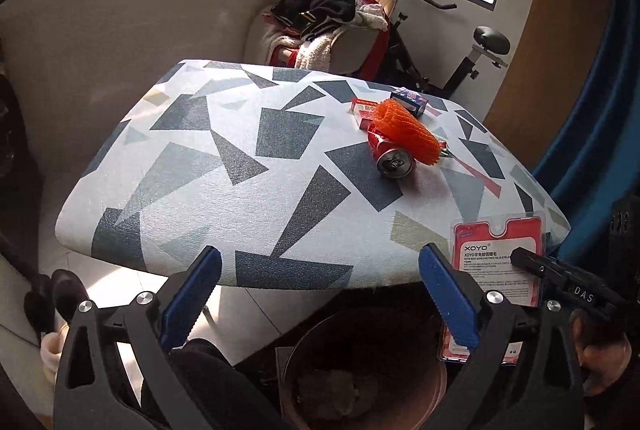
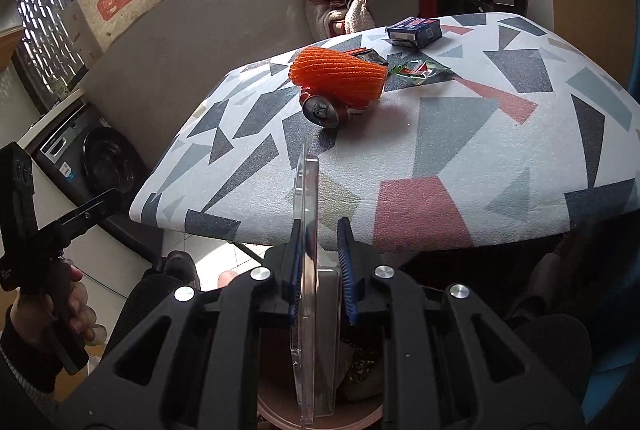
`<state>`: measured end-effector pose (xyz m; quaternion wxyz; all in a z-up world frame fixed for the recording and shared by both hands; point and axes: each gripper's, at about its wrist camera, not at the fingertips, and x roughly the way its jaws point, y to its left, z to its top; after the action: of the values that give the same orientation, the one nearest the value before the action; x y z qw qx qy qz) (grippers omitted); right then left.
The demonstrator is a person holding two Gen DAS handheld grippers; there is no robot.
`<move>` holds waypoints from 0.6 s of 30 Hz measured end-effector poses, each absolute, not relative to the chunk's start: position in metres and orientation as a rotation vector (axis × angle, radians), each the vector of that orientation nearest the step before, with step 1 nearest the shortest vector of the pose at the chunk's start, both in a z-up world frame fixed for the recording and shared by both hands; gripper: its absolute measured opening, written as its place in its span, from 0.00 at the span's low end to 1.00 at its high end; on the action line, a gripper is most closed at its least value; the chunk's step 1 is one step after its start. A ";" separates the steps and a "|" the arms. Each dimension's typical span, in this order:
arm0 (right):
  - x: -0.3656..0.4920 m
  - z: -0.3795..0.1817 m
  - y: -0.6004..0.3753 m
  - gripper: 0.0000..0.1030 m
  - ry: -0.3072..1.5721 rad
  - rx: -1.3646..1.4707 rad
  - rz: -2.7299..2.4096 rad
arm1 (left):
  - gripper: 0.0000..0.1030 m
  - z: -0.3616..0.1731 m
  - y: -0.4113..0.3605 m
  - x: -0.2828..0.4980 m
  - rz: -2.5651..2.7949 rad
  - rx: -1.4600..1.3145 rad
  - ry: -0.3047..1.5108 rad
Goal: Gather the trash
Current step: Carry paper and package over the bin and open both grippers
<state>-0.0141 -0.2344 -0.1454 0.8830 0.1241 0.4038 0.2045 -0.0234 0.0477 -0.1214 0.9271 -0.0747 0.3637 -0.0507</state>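
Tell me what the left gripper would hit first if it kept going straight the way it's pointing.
Probably the table's near edge. The open left gripper aims there with nothing between its fingers, though depth is hard to judge.

The bench wears a cloth of grey, blue and red triangles. On it lie a red can touching an orange foam net, a red box and a blue box.

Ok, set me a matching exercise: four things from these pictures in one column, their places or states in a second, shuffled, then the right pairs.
1. soda can
2. clear plastic package
3. left gripper
4. bin

A. jaws wide apart, nothing between them
B. on the floor under the table's near edge
C. clamped in the right gripper
D. lying on its side on the table, beside the orange foam net

Pairs: 1-D, 2-C, 3-A, 4-B
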 end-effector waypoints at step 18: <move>-0.015 -0.186 -0.217 0.23 1.006 0.211 0.419 | 0.94 -0.136 0.054 -0.023 -0.074 -0.176 0.781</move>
<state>-0.0153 -0.2171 -0.1856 0.8499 0.0999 0.4775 0.1989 -0.0234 0.0535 -0.1360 0.9203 -0.0855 0.3799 -0.0361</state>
